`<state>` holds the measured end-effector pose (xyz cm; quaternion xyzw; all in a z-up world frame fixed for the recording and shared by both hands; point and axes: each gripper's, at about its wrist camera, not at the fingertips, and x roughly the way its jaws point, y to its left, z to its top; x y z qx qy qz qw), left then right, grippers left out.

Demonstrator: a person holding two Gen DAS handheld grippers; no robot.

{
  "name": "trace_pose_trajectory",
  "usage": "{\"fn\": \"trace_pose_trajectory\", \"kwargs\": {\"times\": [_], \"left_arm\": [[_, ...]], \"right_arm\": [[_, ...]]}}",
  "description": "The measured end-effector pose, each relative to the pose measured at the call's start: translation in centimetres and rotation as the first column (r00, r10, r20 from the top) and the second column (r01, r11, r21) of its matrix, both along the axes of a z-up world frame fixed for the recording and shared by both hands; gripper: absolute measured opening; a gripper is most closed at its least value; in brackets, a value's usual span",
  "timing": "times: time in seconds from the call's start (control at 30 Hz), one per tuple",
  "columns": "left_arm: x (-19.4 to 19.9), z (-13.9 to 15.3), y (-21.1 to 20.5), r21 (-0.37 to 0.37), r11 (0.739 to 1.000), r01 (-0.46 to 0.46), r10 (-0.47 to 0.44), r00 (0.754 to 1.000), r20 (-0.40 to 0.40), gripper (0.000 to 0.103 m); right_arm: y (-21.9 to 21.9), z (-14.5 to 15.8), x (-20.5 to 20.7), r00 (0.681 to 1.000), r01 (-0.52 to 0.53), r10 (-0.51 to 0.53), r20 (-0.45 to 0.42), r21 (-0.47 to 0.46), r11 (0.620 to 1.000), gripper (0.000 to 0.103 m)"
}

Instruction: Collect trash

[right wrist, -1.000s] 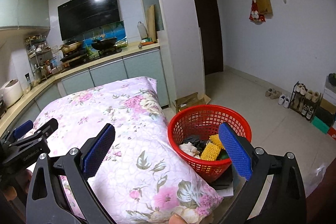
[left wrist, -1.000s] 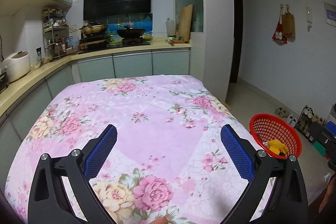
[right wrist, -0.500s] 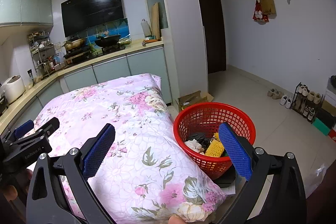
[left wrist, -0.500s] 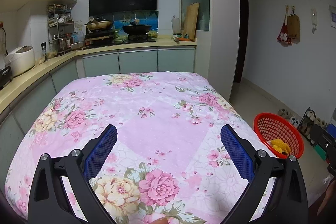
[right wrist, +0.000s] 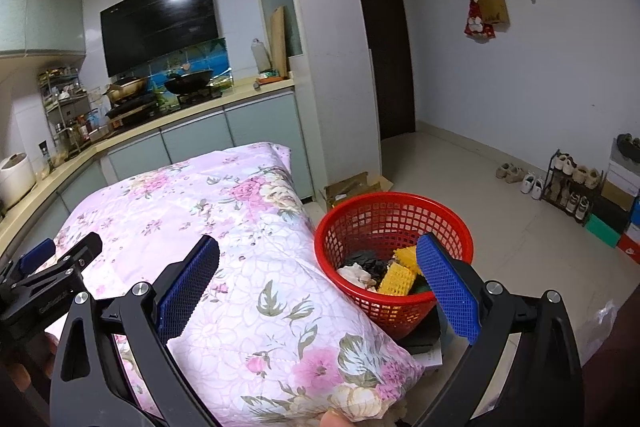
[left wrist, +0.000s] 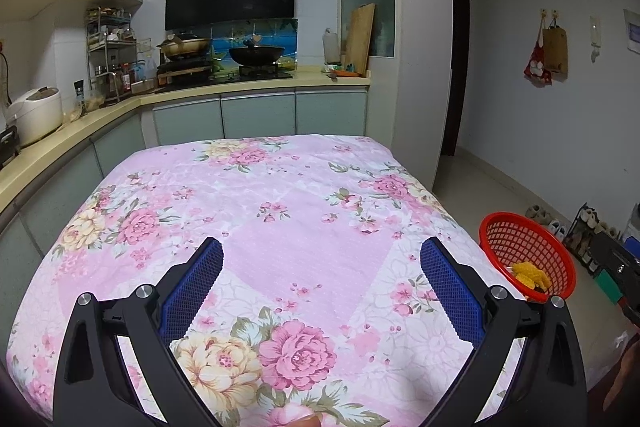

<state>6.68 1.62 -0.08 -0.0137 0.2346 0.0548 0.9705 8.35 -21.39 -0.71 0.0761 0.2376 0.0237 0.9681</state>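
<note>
A red mesh basket [right wrist: 394, 223] stands on the floor right of the floral-covered table [right wrist: 224, 219]; it holds a yellow ridged piece [right wrist: 396, 277], crumpled white paper [right wrist: 356, 273] and black scraps. It also shows in the left wrist view [left wrist: 524, 247] at the right. My left gripper [left wrist: 320, 267] is open and empty above the pink floral cloth [left wrist: 280, 211]. My right gripper [right wrist: 316, 267] is open and empty, over the table's right corner with its right finger in front of the basket. The left gripper [right wrist: 48, 267] shows at the far left of the right wrist view.
Kitchen counters [left wrist: 256, 85] with a wok, a pot and a rice cooker [left wrist: 34, 115] run behind and left of the table. A cardboard box [right wrist: 352, 187] lies on the floor beyond the basket. A shoe rack [right wrist: 572, 183] and boxes stand by the right wall.
Both grippers have lifted and tilted slightly, so the table and basket sit lower in view. The jaws stay open and empty; nothing on the table or in the basket has moved.
</note>
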Motion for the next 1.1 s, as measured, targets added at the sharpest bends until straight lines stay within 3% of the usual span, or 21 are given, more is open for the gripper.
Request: {"fn": "trace_pose_trajectory", "kwargs": {"times": [1.1], "left_arm": [[0.2,-0.5,-1.5,0.008,0.999,0.040,-0.039,0.999,-0.016,0.096]], "right_arm": [[0.0,-1.3,0.3,0.999,0.028,-0.028,-0.040,0.002,1.000,0.096]]}}
